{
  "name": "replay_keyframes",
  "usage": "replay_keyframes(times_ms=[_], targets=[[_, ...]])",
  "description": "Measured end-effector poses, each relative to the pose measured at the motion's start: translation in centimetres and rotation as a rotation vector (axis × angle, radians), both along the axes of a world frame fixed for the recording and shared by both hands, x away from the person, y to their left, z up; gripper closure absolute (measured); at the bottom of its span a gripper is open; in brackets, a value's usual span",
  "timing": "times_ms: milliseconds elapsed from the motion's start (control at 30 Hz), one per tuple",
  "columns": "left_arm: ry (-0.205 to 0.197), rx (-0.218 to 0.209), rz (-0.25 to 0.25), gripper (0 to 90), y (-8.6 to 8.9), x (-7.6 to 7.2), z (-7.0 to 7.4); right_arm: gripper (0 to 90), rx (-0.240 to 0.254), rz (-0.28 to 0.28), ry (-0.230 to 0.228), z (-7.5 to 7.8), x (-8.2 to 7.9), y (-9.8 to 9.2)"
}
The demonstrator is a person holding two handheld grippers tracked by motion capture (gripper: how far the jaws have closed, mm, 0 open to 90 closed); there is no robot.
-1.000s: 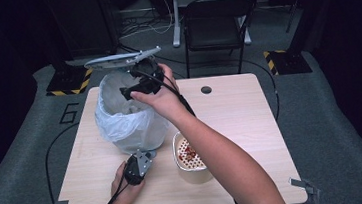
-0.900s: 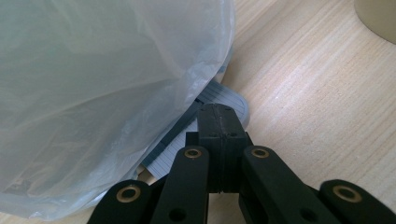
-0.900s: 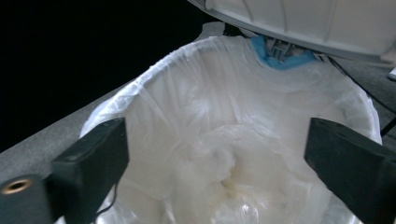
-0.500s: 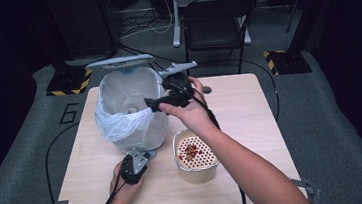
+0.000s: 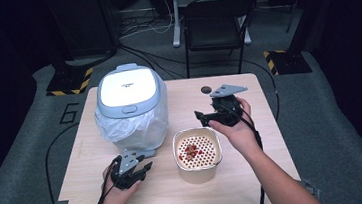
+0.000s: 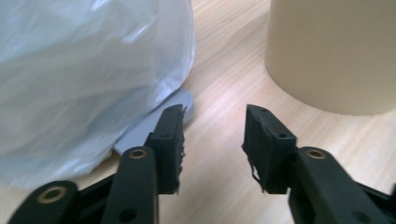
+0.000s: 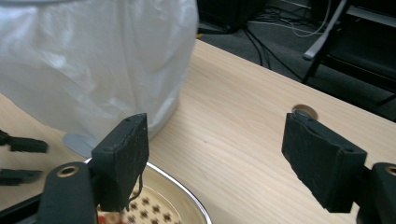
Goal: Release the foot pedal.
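A grey bin (image 5: 127, 89) lined with a white bag (image 5: 131, 129) stands at the table's left, its lid down. My left gripper (image 5: 144, 167) sits low in front of it. Its jaws have just been opening; they stand open and hold nothing. In the left gripper view the left gripper (image 6: 212, 119) points at the bin's grey pedal (image 6: 154, 123), a little short of it. A cream pot (image 5: 197, 155) with a perforated insert and red bits is beside it. My right gripper (image 5: 201, 115) hovers right of the pot. Its jaws (image 7: 219, 126) have just been closing, still open and empty.
The wooden table (image 5: 256, 175) has a small dark round hole (image 5: 206, 89) near its back edge. A black chair (image 5: 216, 23) stands beyond the table, with cables on the floor. The cream pot's wall (image 6: 327, 51) is close to the left gripper's right.
The bin's lid has come down from open to closed. My right gripper moved from over the bin to the right and lower. My left gripper lifted back from the pedal and opened.
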State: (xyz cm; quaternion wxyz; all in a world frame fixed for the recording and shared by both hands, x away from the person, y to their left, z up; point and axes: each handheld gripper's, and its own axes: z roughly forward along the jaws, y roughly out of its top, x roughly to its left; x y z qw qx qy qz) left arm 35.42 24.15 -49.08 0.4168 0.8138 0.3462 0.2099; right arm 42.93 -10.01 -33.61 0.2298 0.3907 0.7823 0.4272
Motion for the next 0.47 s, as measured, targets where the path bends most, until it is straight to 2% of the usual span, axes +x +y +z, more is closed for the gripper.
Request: replay_keyframes(times_ms=[33, 67, 100, 133, 200, 300, 400, 467], targets=[[0.007, -0.013, 0.01, 54.7, 0.3, 0.0, 0.0, 22.7, -0.004, -0.004, -0.006, -0.4, -0.2, -0.5], [0.03, -0.041, 0.017, 54.0, 0.8, 0.0, 0.0, 22.8, -0.006, -0.013, -0.004, -0.6, -0.3, -0.8], [0.04, -0.044, 0.03, 53.4, 1.2, -0.1, 0.0, 22.7, -0.017, -0.028, -0.01, -1.1, -0.6, -1.4], [0.033, -0.026, 0.026, 52.8, 1.8, -0.1, 0.1, 22.7, -0.032, -0.036, -0.017, -1.5, -0.8, -1.9], [0.043, -0.033, 0.046, 49.9, 2.7, -0.2, 0.0, 22.6, -0.034, -0.058, -0.014, -2.2, -1.2, -2.9], [0.039, -0.044, 0.091, 45.3, 4.2, -0.1, -0.1, 21.2, -0.032, -0.087, -0.006, -3.4, -1.9, -4.5], [0.066, -0.087, 0.153, 41.1, 5.6, 0.2, -0.5, 20.0, -0.033, -0.122, -0.01, -4.8, -2.5, -5.9], [0.075, -0.085, 0.182, 39.0, 6.4, 0.4, -0.7, 18.3, -0.031, -0.153, -0.003, -6.4, -2.9, -7.0]])
